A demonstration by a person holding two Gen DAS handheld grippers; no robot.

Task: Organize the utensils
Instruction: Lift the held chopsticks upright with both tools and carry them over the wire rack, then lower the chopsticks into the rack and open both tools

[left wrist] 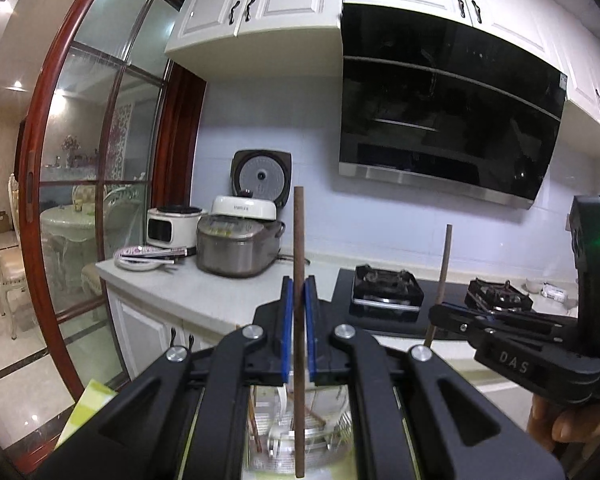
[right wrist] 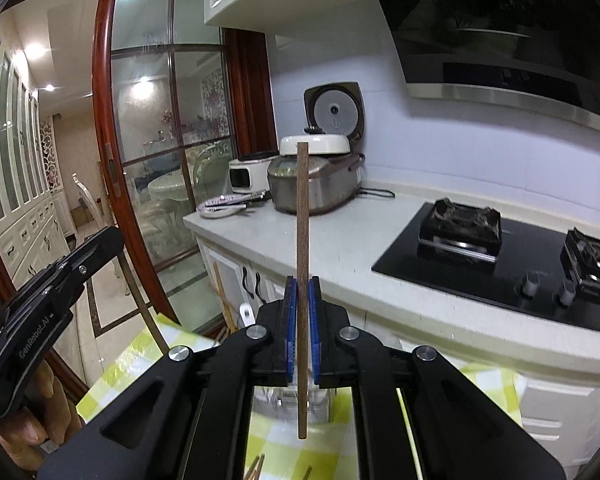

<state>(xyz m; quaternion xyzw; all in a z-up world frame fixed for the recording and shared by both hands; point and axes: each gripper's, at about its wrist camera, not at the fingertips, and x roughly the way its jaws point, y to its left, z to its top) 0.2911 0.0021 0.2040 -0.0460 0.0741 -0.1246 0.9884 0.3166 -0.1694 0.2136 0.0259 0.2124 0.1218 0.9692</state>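
Left gripper [left wrist: 299, 300] clamps one brown chopstick [left wrist: 299, 240] upright between its blue pads; right gripper [right wrist: 302, 304] likewise pinches its own chopstick [right wrist: 302, 216] — both mid-shaft, probably for balance, above a rack [left wrist: 300, 440] of utensils below the fingers.

White wall cabinets [left wrist: 260, 4] and a black range hood [left wrist: 448, 120] fill the upper frame; a red-framed glass door [left wrist: 100, 152] stands at left.
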